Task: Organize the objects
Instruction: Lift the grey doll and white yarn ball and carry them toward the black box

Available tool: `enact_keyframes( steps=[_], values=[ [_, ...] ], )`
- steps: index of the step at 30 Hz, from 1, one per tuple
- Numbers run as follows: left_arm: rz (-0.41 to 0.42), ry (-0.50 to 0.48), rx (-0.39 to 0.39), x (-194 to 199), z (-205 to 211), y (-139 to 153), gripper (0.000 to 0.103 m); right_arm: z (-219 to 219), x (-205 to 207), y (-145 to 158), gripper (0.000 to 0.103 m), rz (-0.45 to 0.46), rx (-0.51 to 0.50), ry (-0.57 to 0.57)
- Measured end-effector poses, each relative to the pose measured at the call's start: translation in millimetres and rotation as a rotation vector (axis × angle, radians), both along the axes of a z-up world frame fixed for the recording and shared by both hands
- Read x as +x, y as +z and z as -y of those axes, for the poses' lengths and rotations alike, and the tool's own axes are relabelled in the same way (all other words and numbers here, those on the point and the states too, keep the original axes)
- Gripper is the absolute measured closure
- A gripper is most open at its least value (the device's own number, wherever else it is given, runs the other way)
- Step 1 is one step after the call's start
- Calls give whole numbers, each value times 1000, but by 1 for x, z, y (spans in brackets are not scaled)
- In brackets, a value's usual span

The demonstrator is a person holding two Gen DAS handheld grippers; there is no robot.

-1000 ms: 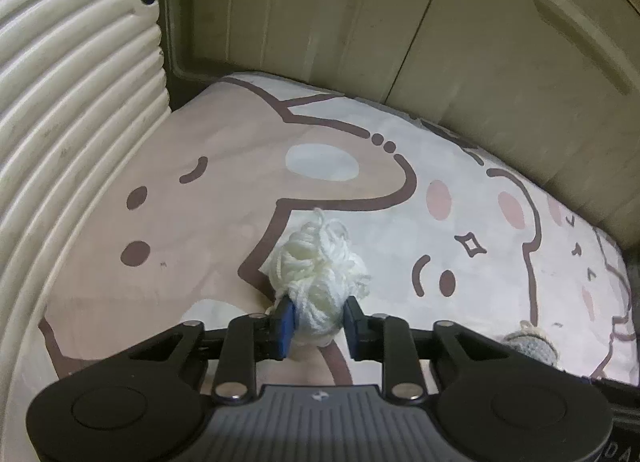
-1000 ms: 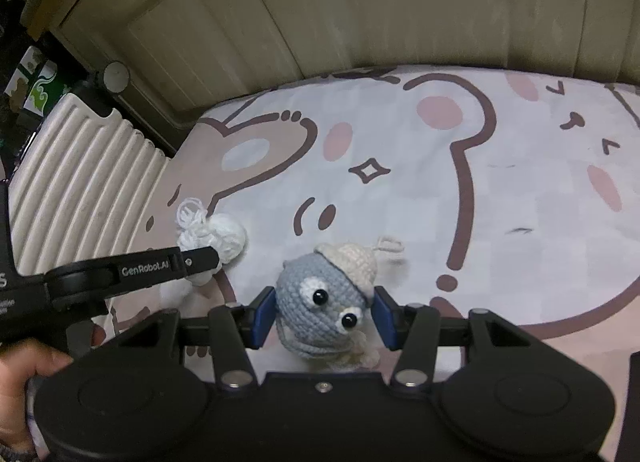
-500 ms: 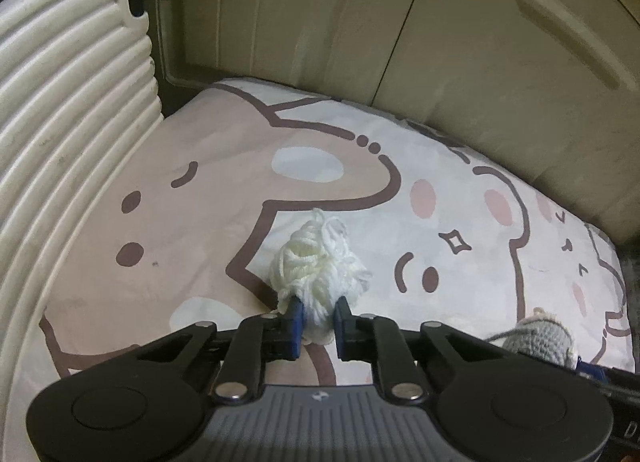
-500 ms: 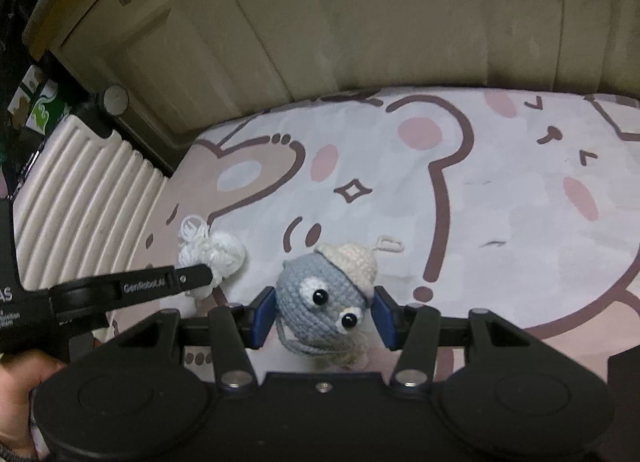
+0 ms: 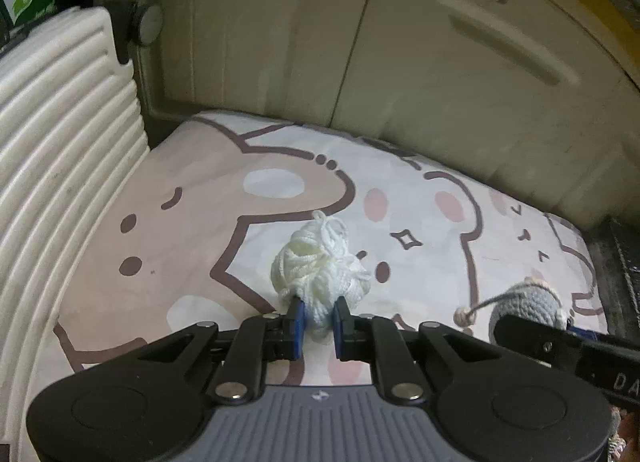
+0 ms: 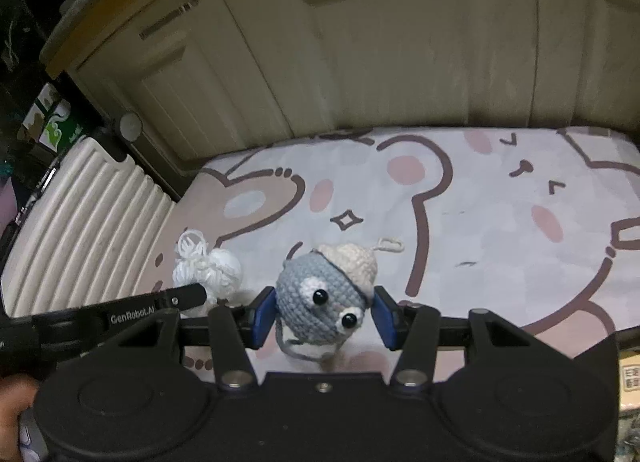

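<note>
Yarn first: your left gripper [image 5: 317, 322] has its fingers clamped on the soft white yarn bundle [image 5: 318, 266], light and squashy. Your right gripper [image 6: 324, 316] squeezes the grey crocheted doll head [image 6: 320, 302] at its sides, above the cartoon-printed bed sheet [image 6: 500, 230].

A home — cartoon-print mat [image 6: 500, 230], cream cupboard doors [image 6: 360, 54]
</note>
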State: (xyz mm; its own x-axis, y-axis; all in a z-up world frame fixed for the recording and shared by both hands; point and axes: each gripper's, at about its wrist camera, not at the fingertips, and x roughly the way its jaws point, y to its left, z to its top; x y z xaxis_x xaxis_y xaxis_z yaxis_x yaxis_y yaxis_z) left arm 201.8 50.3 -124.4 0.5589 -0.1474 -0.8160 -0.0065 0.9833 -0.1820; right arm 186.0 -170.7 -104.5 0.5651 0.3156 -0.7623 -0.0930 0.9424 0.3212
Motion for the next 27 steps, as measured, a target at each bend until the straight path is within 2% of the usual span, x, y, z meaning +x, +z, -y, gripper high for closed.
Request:
enact_keyframes(
  steps=[14, 27],
  values=[
    [84, -34, 9, -34, 7, 40, 88, 17, -28, 36, 51, 92, -16, -43],
    [142, -65, -9, -55, 23, 64, 88, 48, -50, 62, 51, 160, -14, -83]
  ],
)
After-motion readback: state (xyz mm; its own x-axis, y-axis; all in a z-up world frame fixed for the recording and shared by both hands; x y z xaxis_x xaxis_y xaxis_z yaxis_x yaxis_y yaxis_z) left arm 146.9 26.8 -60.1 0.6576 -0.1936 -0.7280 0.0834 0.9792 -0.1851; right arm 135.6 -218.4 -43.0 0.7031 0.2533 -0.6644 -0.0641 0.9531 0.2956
